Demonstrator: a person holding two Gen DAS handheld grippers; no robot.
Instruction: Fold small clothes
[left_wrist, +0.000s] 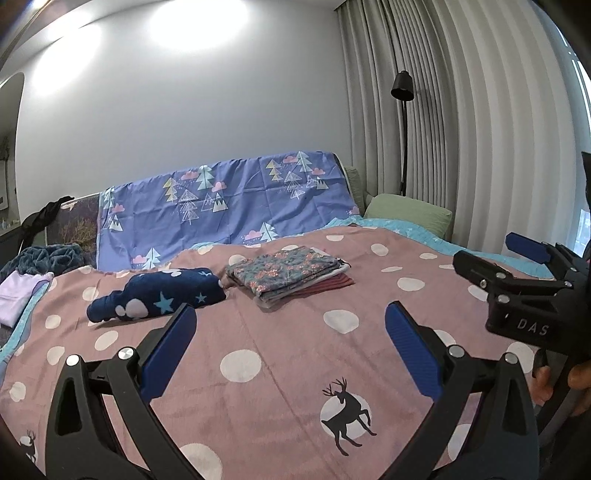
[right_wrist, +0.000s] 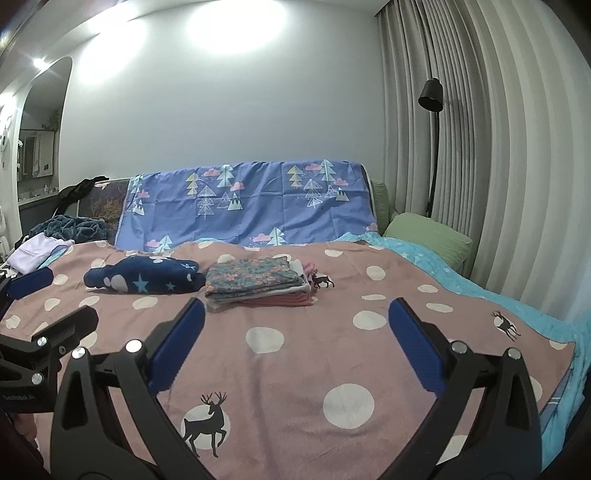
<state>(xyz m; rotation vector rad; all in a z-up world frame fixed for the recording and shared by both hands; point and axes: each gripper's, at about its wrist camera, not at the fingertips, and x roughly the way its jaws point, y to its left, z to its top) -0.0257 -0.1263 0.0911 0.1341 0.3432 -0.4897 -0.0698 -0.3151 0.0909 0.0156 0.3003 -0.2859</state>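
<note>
Between garments, I reckon: left gripper (left_wrist: 290, 334) & right gripper (right_wrist: 295, 332) both gape, empty. Folded pile (right_wrist: 258, 286) mid-frame; next I'd grab the navy star garment (left_wrist: 159, 293) left of it.

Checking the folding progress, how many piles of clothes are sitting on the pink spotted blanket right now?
2. A neat folded stack with a floral piece on top sits mid-blanket; a bunched navy star-print garment lies just to its left. A lilac item lies at the bed's left edge; more could be hidden.
</note>
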